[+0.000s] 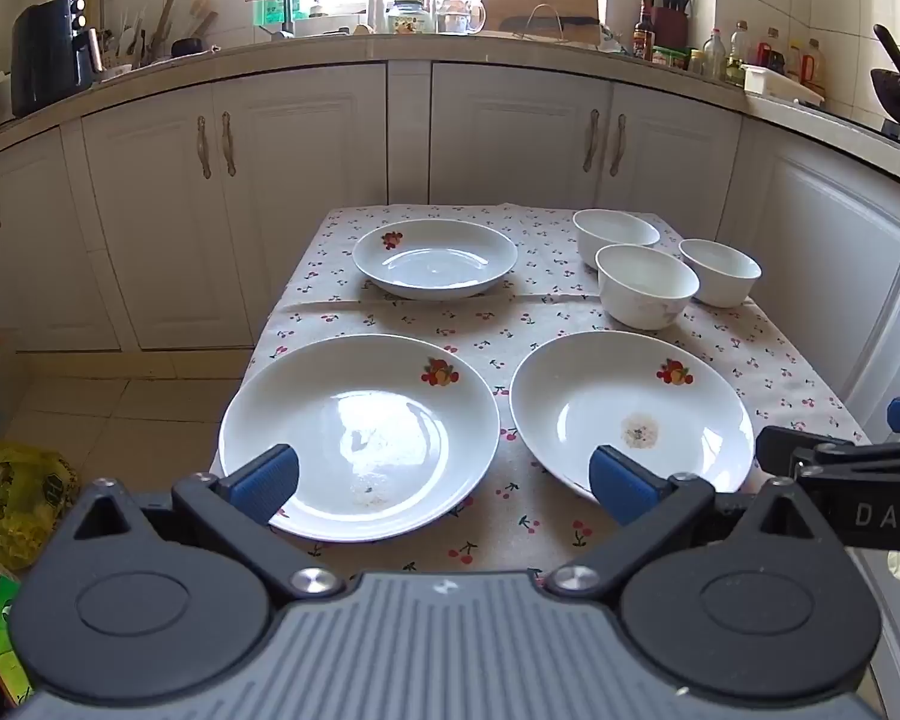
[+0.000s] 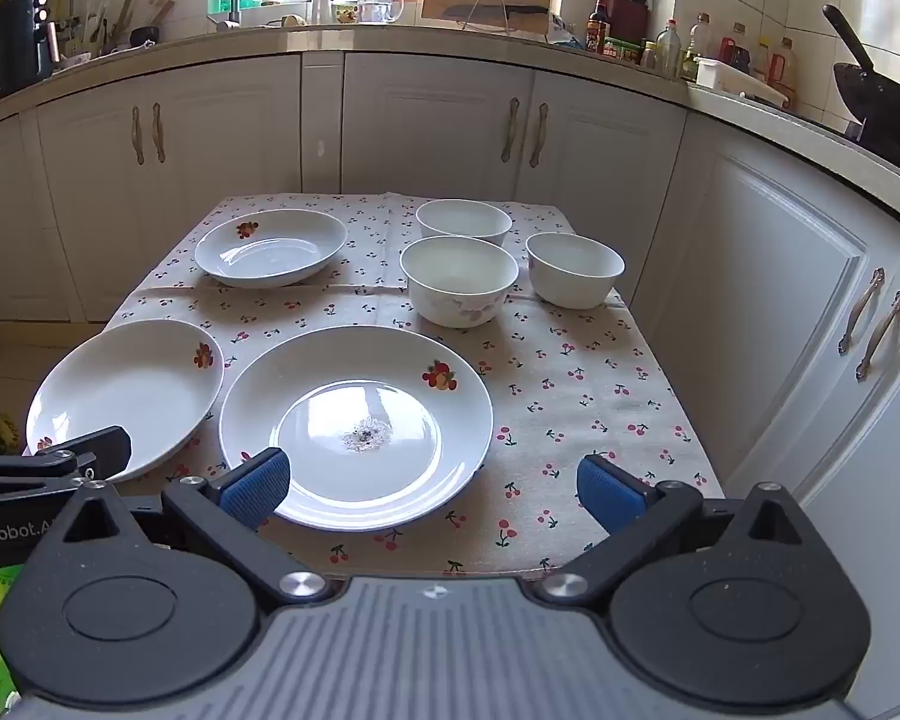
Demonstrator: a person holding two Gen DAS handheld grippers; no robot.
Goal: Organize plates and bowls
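Three white plates with fruit prints lie on a cherry-print tablecloth [image 1: 510, 324]: a near-left plate [image 1: 360, 438], a near-right plate [image 1: 630, 408] and a smaller far plate [image 1: 435, 258]. Three white bowls [image 1: 647, 285] cluster at the far right, apart from each other. My left gripper [image 1: 444, 480] is open, hovering at the near edge between the two near plates, holding nothing. In the right wrist view my right gripper [image 2: 432, 489] is open above the near-right plate [image 2: 357, 426], nothing between its pads. The near-left plate [image 2: 126, 396] and bowls [image 2: 459, 279] show there too.
White cabinets [image 1: 510, 132] and a cluttered counter [image 1: 390, 42] wrap around the small table. A wok [image 2: 876, 102] sits on the right counter. Yellow and green bags [image 1: 12, 492] lie on the tiled floor at the left. Bare cloth [image 2: 600, 396] lies right of the near-right plate.
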